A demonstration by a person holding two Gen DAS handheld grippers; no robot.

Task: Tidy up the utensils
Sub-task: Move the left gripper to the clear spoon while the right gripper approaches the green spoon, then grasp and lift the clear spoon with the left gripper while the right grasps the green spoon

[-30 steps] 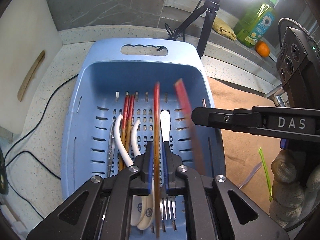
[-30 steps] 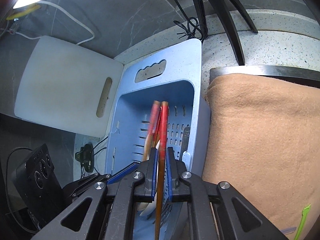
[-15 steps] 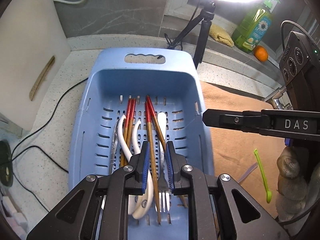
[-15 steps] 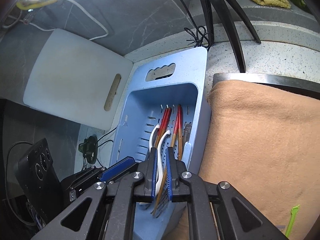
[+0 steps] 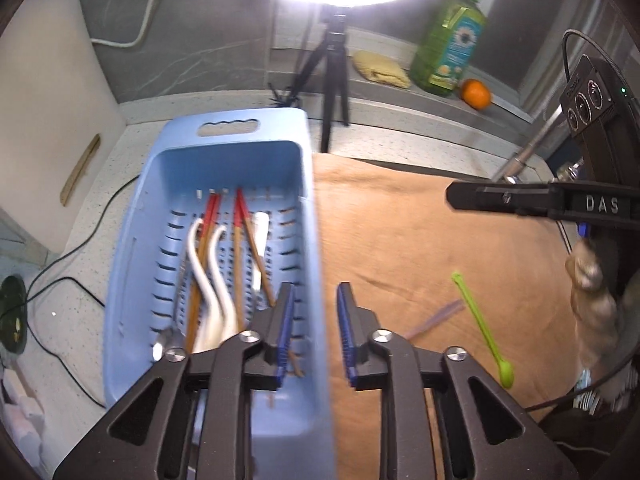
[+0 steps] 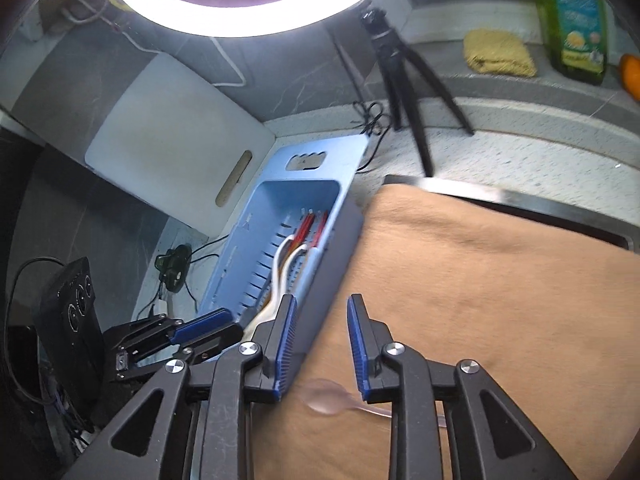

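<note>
Fingers (image 5: 312, 330) parted astride basket rim (image 5: 318, 280)

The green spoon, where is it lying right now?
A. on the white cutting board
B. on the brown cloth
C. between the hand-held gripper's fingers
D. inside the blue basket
B: the green spoon lies flat on the brown cloth, to the right of the blue basket, and neither open hand-held gripper touches it.
</note>
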